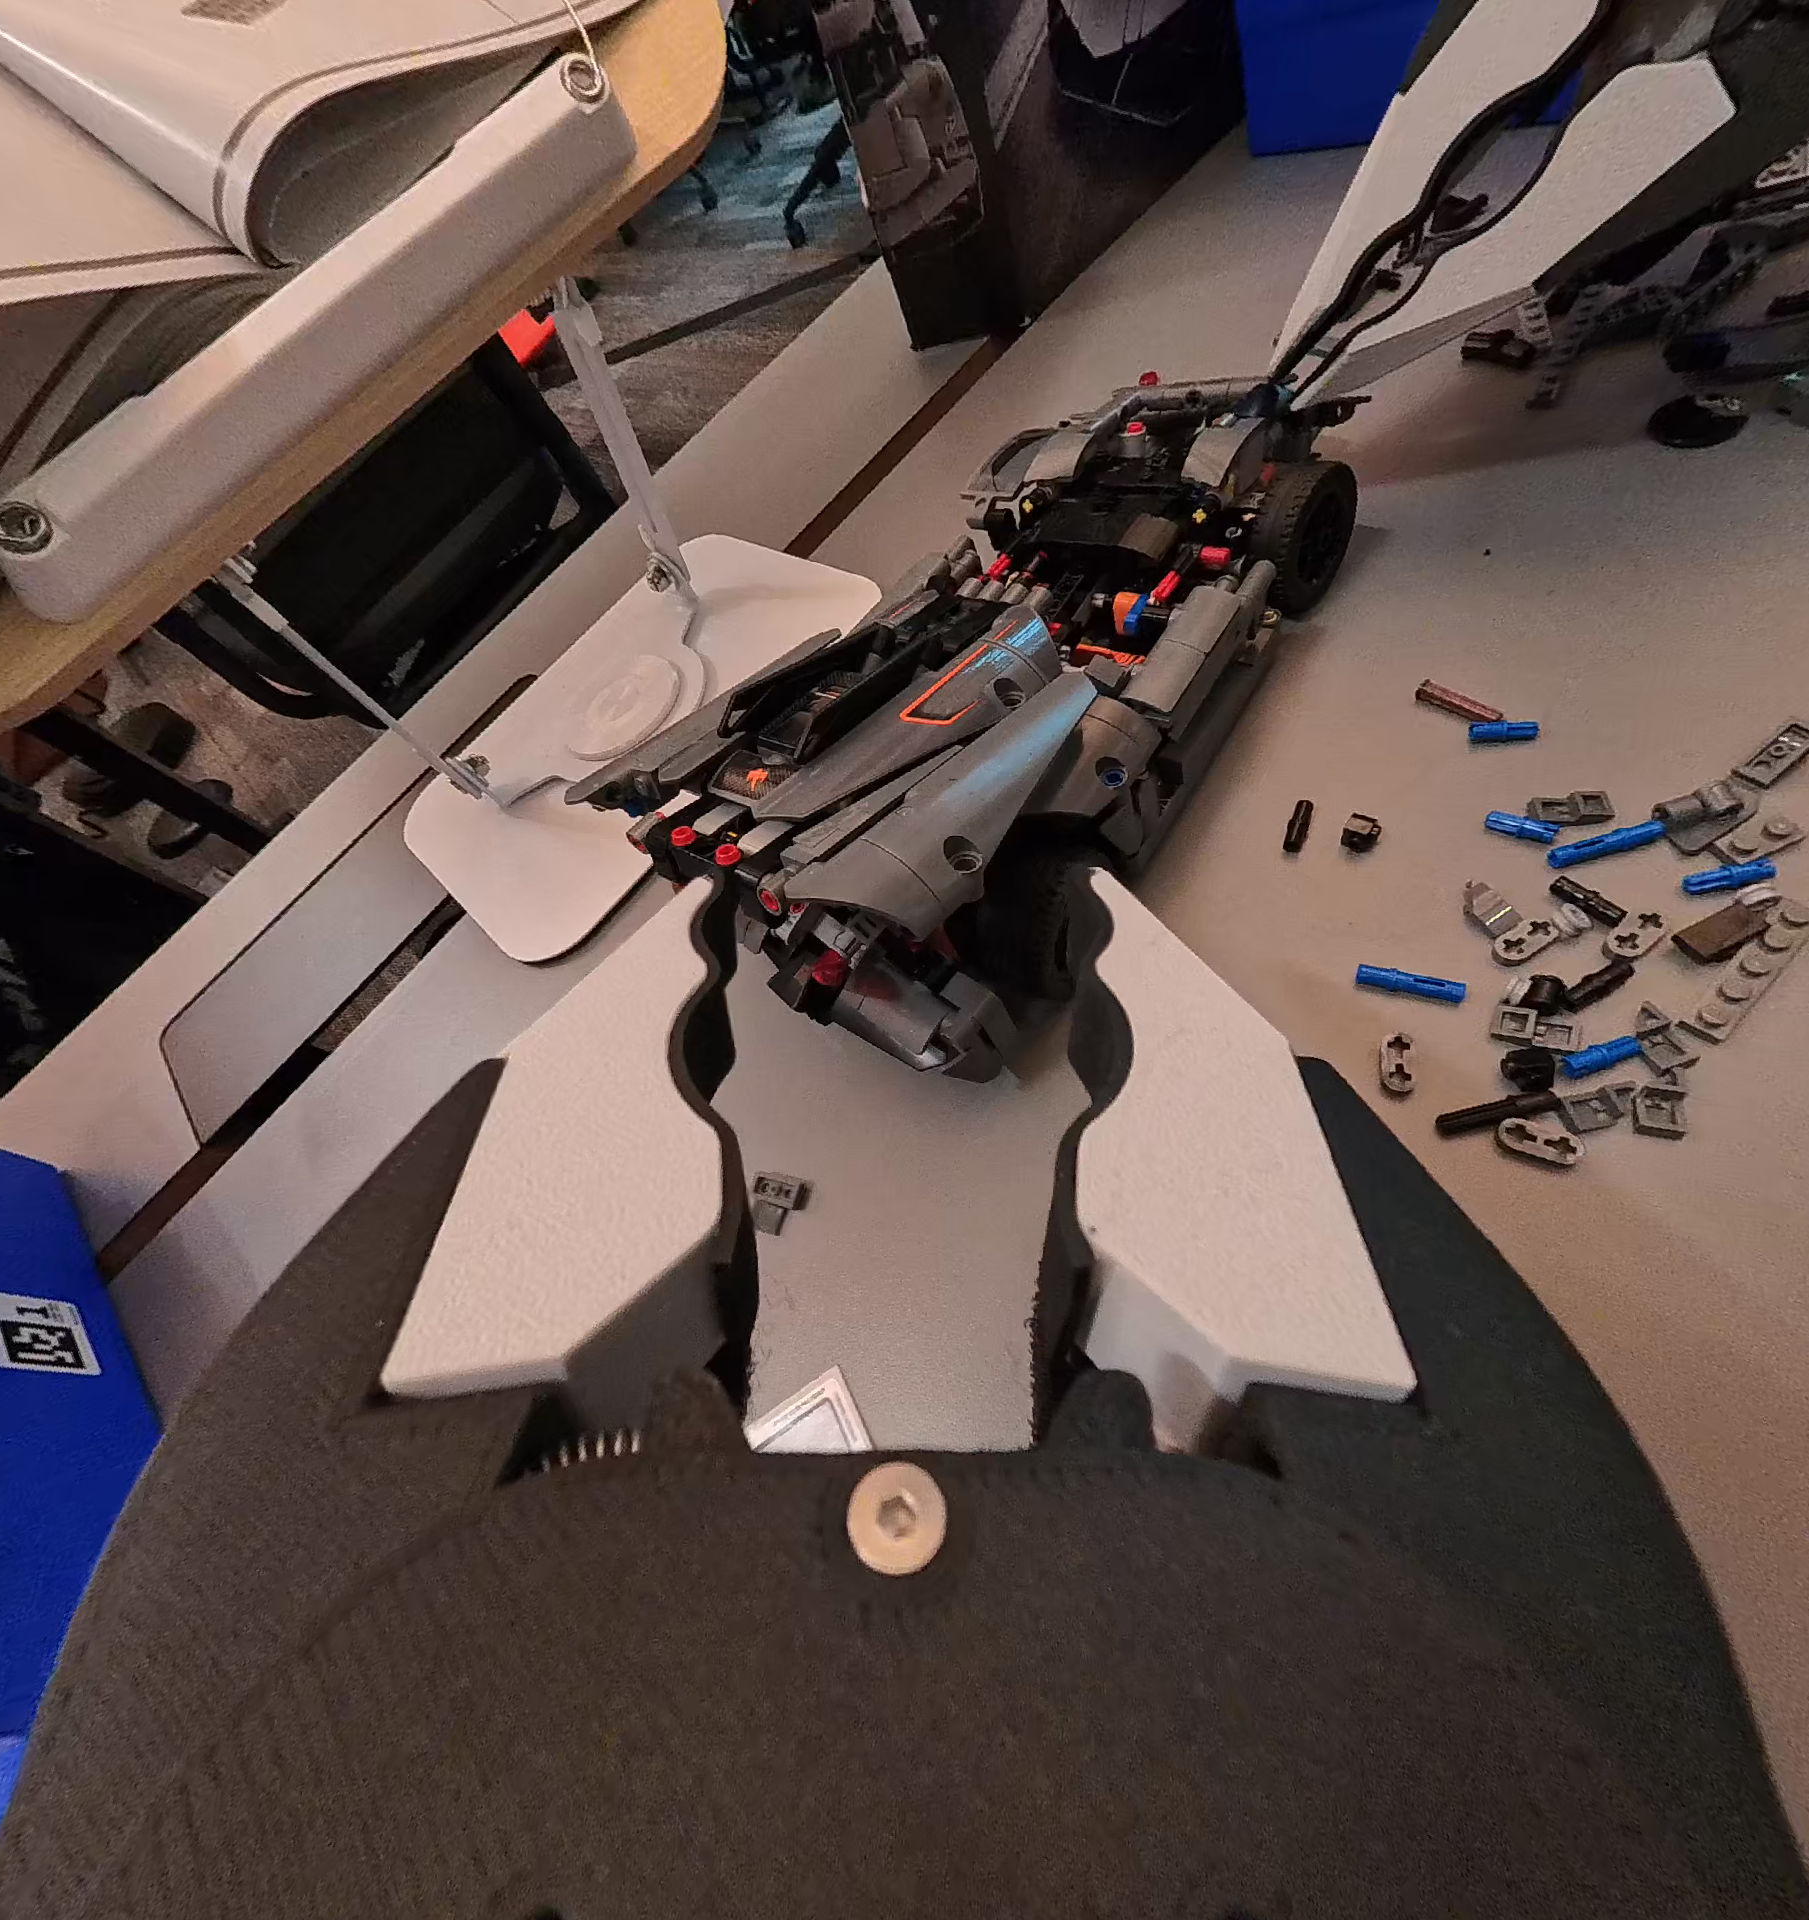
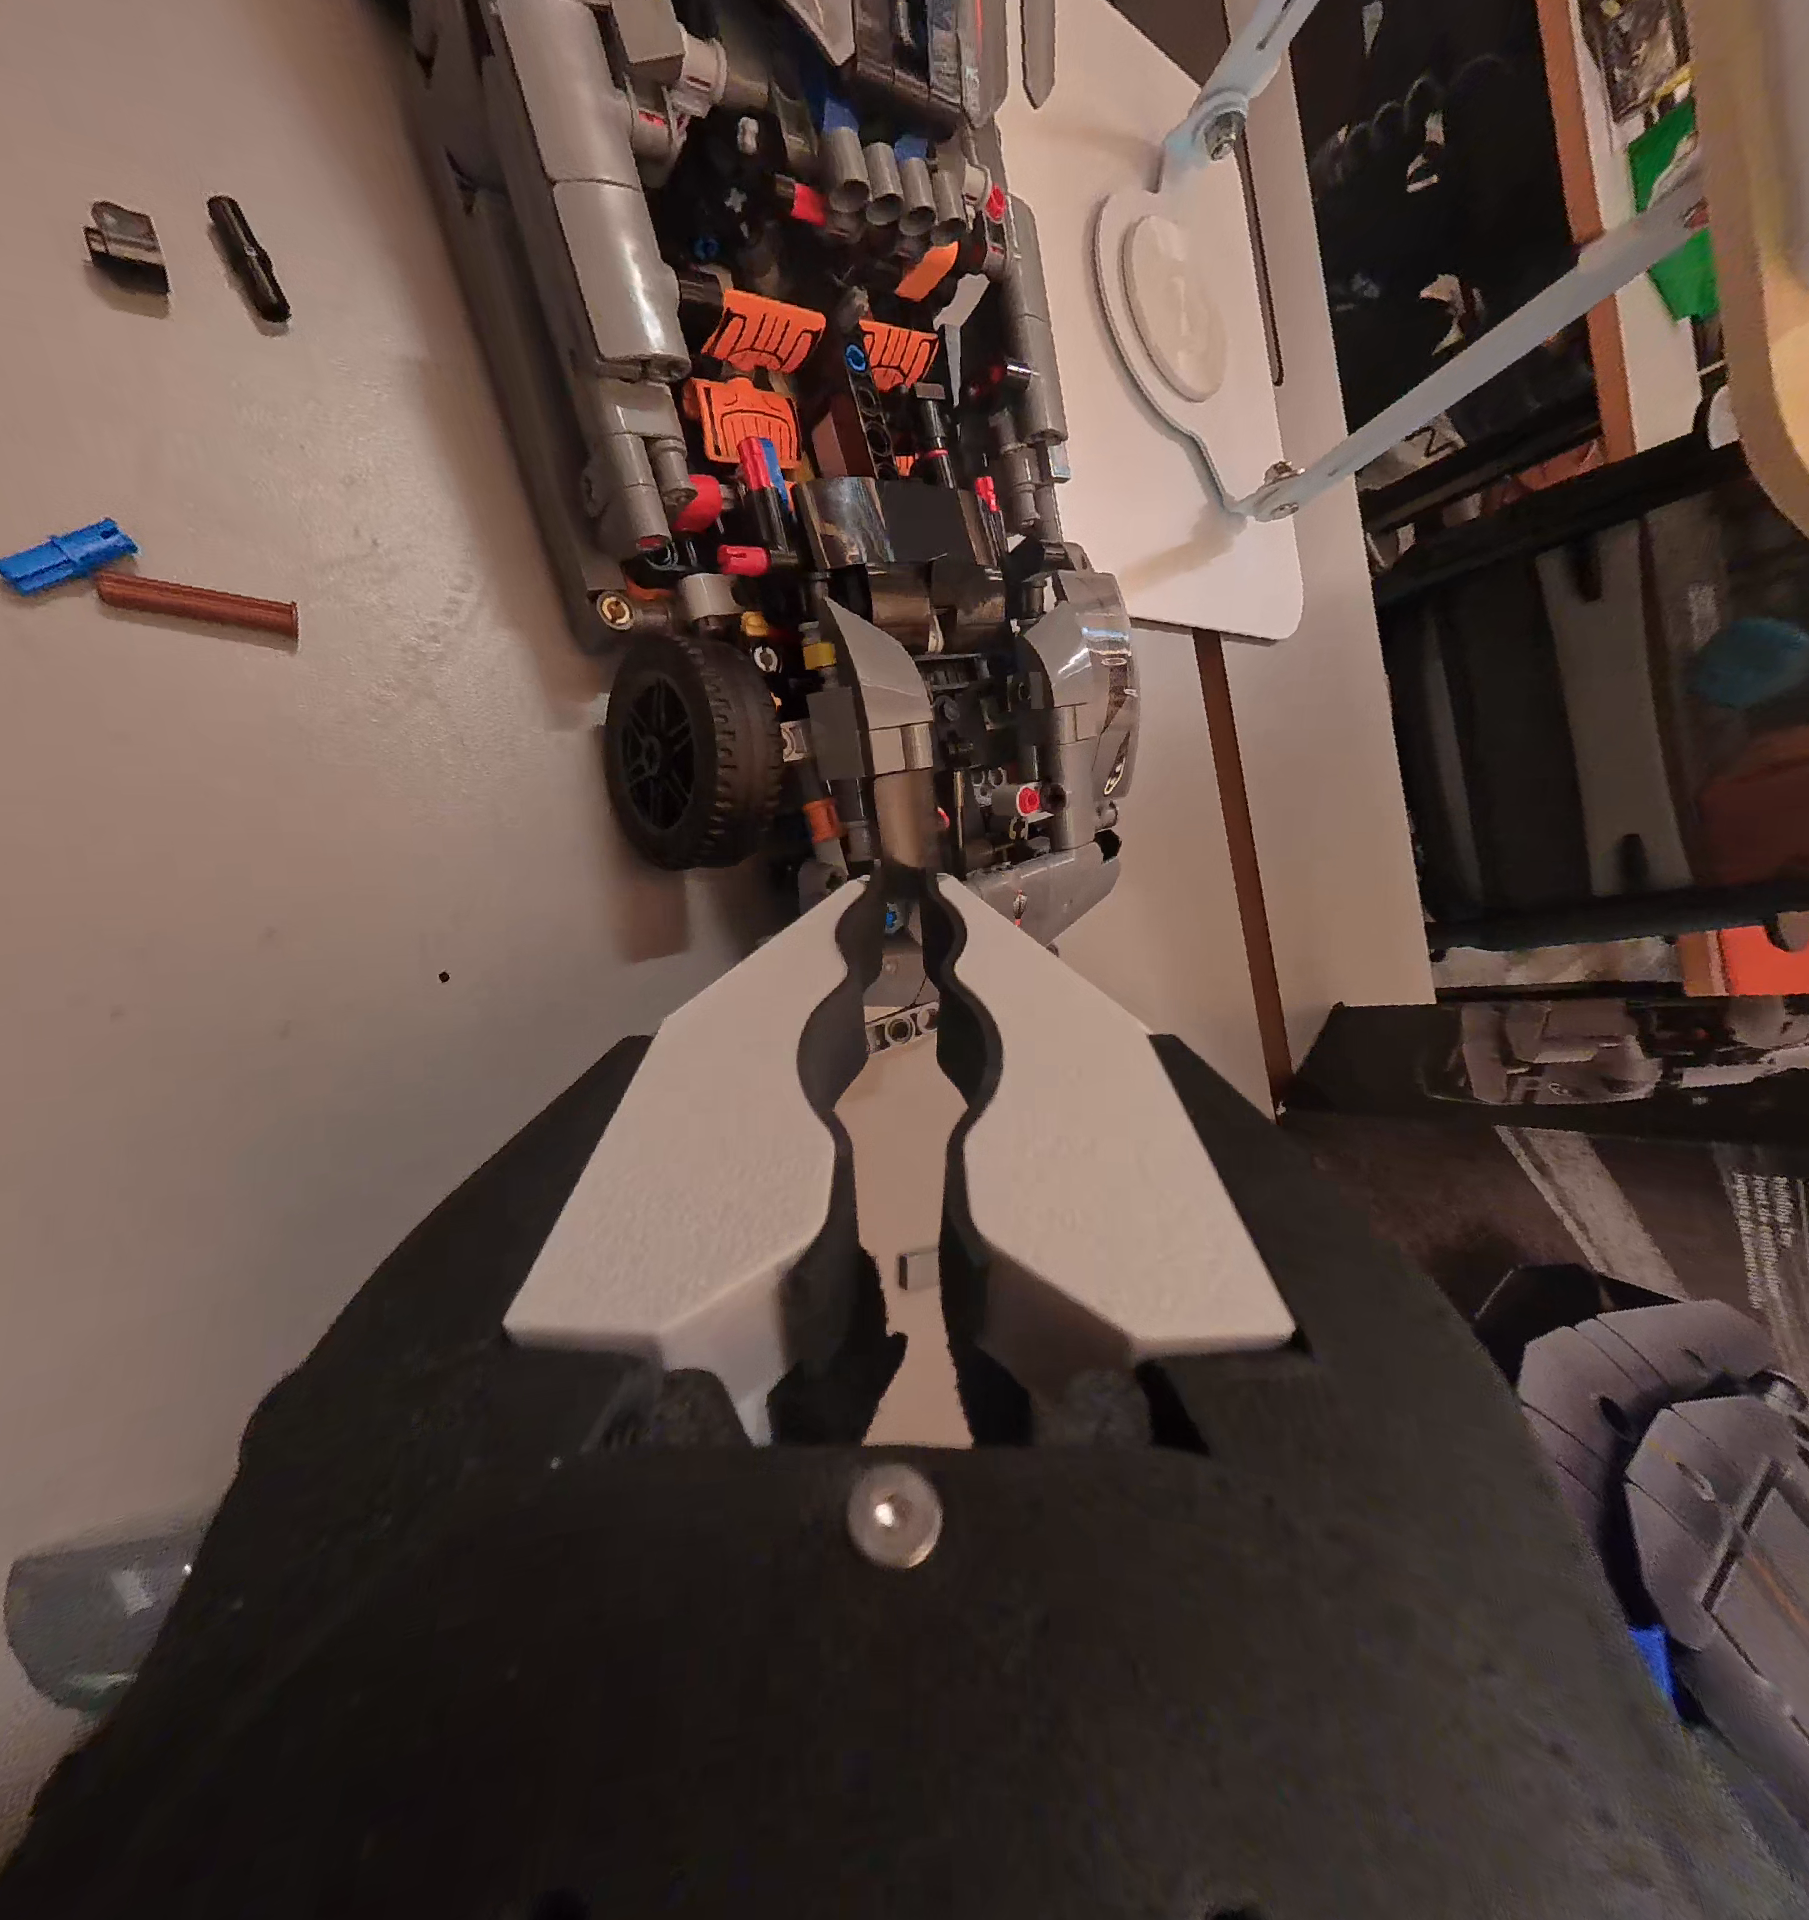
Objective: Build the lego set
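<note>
Lego car (image 1: 993,727) sits on the desk (image 1: 1502,1351); right gripper (image 2: 898,899) pinches a grey rear piece (image 2: 905,810), apparently seating it; left gripper (image 1: 900,904) waits, jaws wide.

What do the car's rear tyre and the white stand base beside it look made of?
The black ribbed rear tyre looks like matte rubber, judging by its moulded tread blocks. The flat white stand base looks like painted sheet metal, thin-edged with bolted struts; rigid plastic is possible.

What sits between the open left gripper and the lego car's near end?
Nothing visible. The left gripper is open, its fingers flanking the lego car already; a small grey piece lies below, on the table.
</note>
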`<state>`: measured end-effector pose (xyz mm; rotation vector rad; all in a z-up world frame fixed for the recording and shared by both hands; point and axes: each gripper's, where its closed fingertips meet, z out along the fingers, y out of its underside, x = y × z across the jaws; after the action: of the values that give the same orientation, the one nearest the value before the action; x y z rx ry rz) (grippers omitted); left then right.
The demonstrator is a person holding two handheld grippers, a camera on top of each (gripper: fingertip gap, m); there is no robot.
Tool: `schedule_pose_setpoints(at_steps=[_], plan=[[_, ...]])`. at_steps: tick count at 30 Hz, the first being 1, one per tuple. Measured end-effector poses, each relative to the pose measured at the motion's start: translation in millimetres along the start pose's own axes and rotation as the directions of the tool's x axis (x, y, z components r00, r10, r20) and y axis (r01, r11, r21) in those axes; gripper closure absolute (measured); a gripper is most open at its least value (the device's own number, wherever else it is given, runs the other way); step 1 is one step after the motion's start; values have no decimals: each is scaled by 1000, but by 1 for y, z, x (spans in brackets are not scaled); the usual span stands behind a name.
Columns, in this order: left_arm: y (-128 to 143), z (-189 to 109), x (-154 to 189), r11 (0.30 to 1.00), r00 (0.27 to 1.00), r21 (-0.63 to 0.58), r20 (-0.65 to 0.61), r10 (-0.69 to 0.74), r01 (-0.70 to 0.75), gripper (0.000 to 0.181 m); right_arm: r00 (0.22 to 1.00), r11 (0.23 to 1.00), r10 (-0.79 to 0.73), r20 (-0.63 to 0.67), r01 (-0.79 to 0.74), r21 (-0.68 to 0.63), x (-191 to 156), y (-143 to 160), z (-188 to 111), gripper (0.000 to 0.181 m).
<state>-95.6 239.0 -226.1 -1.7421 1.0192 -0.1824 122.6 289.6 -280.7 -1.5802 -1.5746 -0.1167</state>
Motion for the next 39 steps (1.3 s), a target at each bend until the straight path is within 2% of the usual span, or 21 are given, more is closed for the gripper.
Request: schedule_pose_setpoints(at_steps=[12, 22, 27, 30, 33, 36, 39], plan=[[0, 2, 5, 1000, 1000, 2, -14, 4, -4, 120, 996, 998, -67, -57, 67, -1, 4, -6, -4, 180], [0, 2, 5, 1000, 1000, -2, -17, 6, -6, 119, 996, 998, -31, -87, 36, 56, 11, -20, -12, 181], [1, 3, 6, 1000, 1000, -4, -18, 7, -7, 120, 998, 999, -29, -47, 31, 36, 11, -12, -14, 181], [1, 3, 5, 1000, 1000, -4, -19, 5, -5, 119, 1000, 998, 9, -14, -8, 59, 13, -13, -18, 170], [2, 3, 6, 1000, 1000, -6, -20, 4, -4, 120, 1000, 1000, 0, 17, -1, 15, 5, -2, -9, 162], [1, 3, 6, 1000, 1000, -4, -19, 9, -9, 120, 1000, 1000, -14, -10, 14, 2, 5, 2, -4, 164], [0, 2, 6, 1000, 1000, -3, -19, 10, -10, 120, 999, 1000, -14, -44, 14, 6, 11, 1, -5, 175]])
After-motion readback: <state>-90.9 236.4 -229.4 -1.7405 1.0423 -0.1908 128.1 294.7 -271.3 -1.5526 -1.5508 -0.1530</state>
